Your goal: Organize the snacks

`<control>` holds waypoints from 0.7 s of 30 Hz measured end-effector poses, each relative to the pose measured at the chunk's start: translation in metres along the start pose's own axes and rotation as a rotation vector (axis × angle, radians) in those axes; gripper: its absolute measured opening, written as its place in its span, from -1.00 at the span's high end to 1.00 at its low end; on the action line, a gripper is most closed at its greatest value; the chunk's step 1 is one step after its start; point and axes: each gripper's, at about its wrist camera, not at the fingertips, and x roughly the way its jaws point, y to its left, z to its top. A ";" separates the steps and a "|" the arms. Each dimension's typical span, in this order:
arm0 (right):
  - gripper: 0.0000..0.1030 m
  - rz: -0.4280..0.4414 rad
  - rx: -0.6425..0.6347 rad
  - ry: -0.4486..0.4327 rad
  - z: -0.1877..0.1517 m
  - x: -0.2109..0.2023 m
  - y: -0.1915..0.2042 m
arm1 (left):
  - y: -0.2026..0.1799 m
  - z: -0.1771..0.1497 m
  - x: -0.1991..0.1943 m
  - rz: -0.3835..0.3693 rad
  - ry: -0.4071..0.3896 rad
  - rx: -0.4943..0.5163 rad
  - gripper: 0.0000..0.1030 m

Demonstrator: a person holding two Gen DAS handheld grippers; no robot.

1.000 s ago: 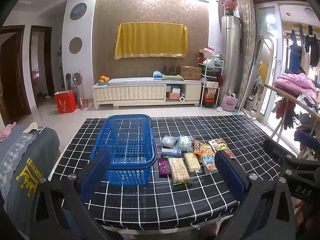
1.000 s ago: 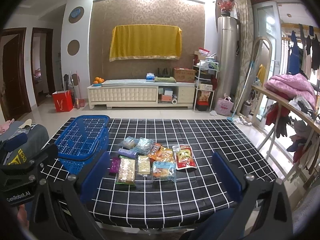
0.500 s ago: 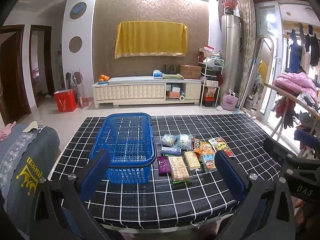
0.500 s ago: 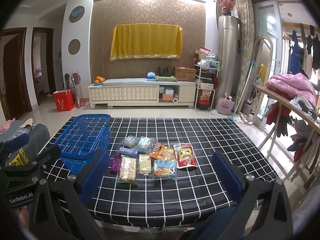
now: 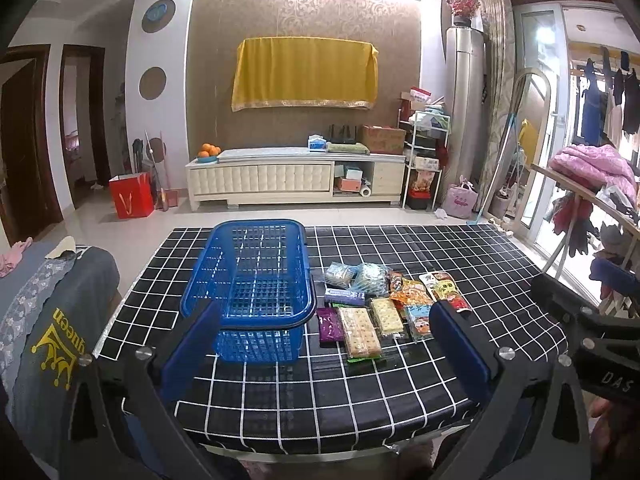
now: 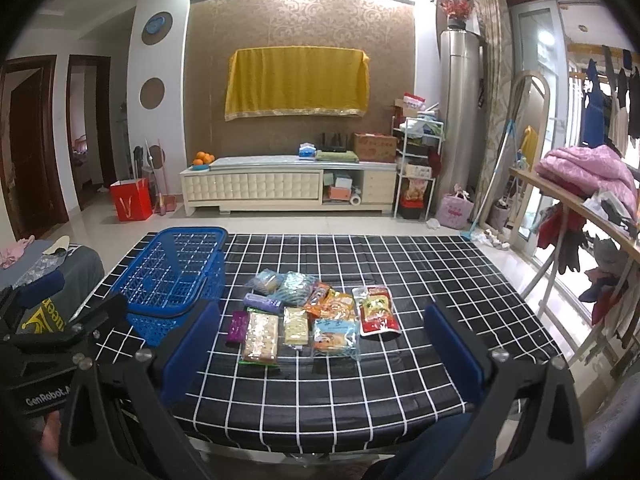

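- Both tongs hang above the near edge of the table, jaws spread wide with nothing between them: the left gripper (image 5: 324,340) faces the basket and the packets, the right gripper (image 6: 316,340) faces the packets more squarely.
- Blue pads line the fingers (image 5: 192,344) of each tool; the right tool's body also shows at the right edge of the left view.
- On the black tablecloth (image 5: 400,392) with its white grid stands a blue mesh basket (image 5: 252,280), upright, with nothing in it, its handle folded down on the near rim.
- Just right of the basket lies a cluster of snack packets, all flat on the cloth and many touching or overlapping.
- Nearest the tongs are a purple packet (image 6: 237,326), a long cracker packet (image 6: 261,338), a smaller yellow cracker packet (image 6: 296,326) and a blue-topped packet (image 6: 335,334).
- Behind these lie a purple bar (image 6: 262,302), two bluish clear bags (image 6: 296,282) and an orange packet (image 6: 332,304).
- At the right end of the cluster lies a red pouch (image 6: 376,312).
- Left of the table a grey cloth with yellow print (image 5: 60,336) is draped over some furniture.
- Beyond the table are a white cabinet (image 5: 296,178) and a yellow drape (image 5: 304,74) on the wall.
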 end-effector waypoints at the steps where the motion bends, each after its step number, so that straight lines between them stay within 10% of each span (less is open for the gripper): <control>1: -1.00 -0.001 -0.001 -0.001 0.000 0.000 0.000 | 0.000 0.000 0.000 0.000 0.000 0.001 -0.99; 21: -1.00 0.006 -0.012 0.000 0.008 0.003 -0.002 | -0.004 0.007 0.003 -0.001 0.007 0.013 -0.99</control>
